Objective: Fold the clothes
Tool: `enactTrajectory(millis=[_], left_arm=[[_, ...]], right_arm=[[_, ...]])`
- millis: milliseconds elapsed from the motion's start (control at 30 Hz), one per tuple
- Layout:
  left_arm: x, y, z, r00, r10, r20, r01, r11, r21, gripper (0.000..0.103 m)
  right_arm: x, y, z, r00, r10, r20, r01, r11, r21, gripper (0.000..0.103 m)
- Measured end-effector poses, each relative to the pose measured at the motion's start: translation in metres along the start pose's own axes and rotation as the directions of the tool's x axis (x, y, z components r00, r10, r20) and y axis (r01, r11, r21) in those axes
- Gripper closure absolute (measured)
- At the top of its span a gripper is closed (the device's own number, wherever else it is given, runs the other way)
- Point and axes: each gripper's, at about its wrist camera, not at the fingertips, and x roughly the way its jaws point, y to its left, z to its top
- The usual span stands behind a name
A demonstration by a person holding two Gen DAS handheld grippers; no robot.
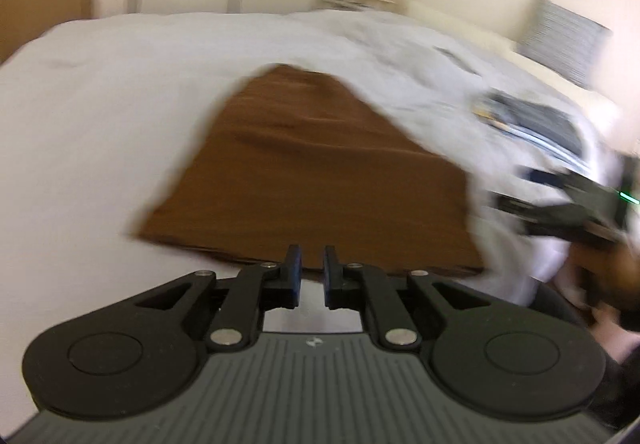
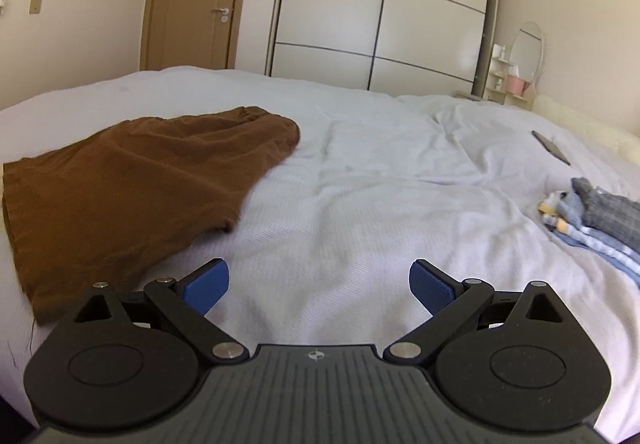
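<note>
Right wrist view: the brown garment (image 2: 132, 180) lies flat on the bed (image 2: 360, 172) at ten o'clock, seemingly folded once, with more folds likely left; a folded pile (image 2: 596, 220) sits at three o'clock. The right gripper (image 2: 319, 284) gapes wide, empty. The left gripper (image 1: 311, 272) is nearly closed at the garment's near hem; whether it pinches cloth, I cannot tell.
</note>
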Motion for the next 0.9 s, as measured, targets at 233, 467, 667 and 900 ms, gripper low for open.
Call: enactTrajectory(millis=[233, 467, 667, 900], left_arm=[[0.033, 0.064, 0.023, 1.000, 0.007, -0.029, -0.010, 0.996, -0.089, 0.090], [0.051, 0.068, 0.017, 0.996, -0.041, -0.075, 0.034, 0.996, -0.085, 0.091], [0.030, 0.076, 0.025, 0.998, -0.059, 0.006, 0.060, 0.993, -0.097, 0.100], [0.041, 0.101, 0.019, 0.997, -0.038, -0.065, 0.028, 0.988, -0.150, 0.099]], right_arm=[[-0.025, -0.011, 0.011, 0.999, -0.011, 0.044, 0.010, 1.000, 0.024, 0.004], [-0.021, 0.010, 0.029, 0.997, 0.046, 0.061, -0.046, 0.999, -0.010, 0.004], [-0.016, 0.024, 0.036, 0.995, 0.070, 0.067, -0.068, 0.997, -0.037, 0.004], [-0.016, 0.027, 0.037, 0.995, 0.082, 0.058, -0.080, 0.996, -0.042, 0.004]])
